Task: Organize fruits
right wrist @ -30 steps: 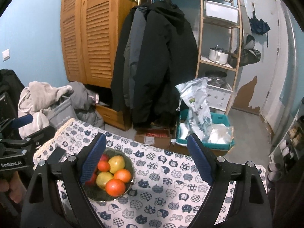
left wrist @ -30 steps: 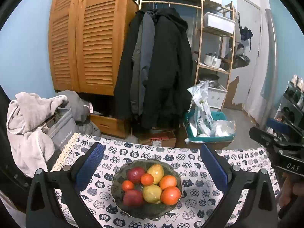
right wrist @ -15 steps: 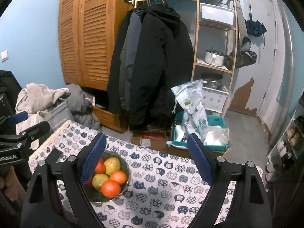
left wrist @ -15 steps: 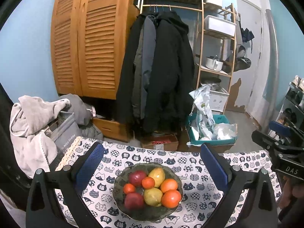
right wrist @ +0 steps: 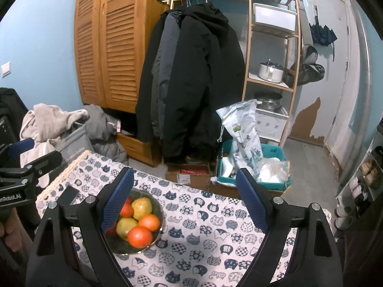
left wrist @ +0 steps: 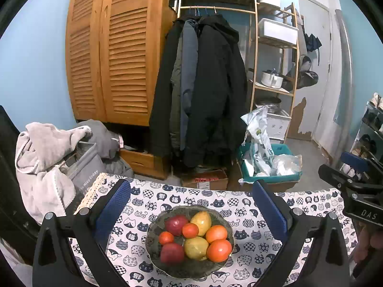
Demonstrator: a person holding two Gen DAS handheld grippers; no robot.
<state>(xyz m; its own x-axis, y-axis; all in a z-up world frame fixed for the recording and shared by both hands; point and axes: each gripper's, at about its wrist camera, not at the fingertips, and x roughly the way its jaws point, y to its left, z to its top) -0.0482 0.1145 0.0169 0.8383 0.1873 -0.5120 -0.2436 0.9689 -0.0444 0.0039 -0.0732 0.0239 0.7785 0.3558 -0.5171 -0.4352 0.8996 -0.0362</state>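
A dark glass bowl (left wrist: 153, 227) sits on the cat-print tablecloth (left wrist: 251, 215). It holds red apples (left wrist: 176, 224), yellow fruits (left wrist: 202, 220), oranges (left wrist: 219, 250) and small red tomatoes (left wrist: 190, 230). My left gripper (left wrist: 190, 186) hovers open above and behind the bowl, with nothing between its blue pads. My right gripper (right wrist: 184, 172) is open too and empty. In its view the bowl (right wrist: 126, 246) lies low on the left, partly behind the left finger. Each gripper shows at the edge of the other's view: right gripper (left wrist: 344, 167), left gripper (right wrist: 36, 150).
A flat black object (right wrist: 69, 195) lies on the cloth left of the bowl. Beyond the table's far edge are a cardboard box (left wrist: 203, 179), a teal crate (left wrist: 270, 167) with bags, hanging coats (left wrist: 203, 91) and a laundry bin (left wrist: 86, 167) with grey clothes.
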